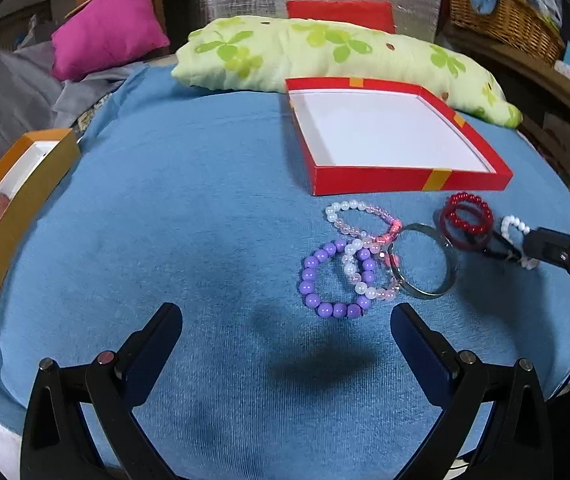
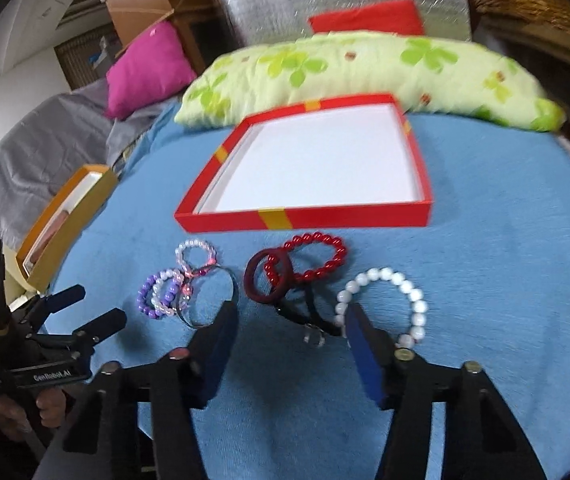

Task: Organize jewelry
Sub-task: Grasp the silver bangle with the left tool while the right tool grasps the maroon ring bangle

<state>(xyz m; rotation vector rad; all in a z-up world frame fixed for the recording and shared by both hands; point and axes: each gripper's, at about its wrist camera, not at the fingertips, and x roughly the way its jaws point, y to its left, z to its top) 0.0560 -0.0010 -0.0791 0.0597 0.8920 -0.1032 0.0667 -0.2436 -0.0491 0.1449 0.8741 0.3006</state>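
Behind your work a flowered pillow [image 2: 365,76] and a pink cushion [image 2: 149,68] edge the blue cloth [image 2: 505,240], with a yellow box [image 2: 65,216] off to the left. The red box [image 2: 305,216] sits open just beyond the jewelry. Your left tongs [image 1: 287,330] hang spread wide and empty, the purple bracelet [image 1: 333,280] and silver bangle [image 1: 425,264] just ahead of them. Your right tongs [image 2: 289,322] stand half spread, gripping nothing; a black band [image 2: 305,308] lies between the fingers, the white bracelet [image 2: 385,300] touches the right one, red beads [image 2: 309,258] beyond.
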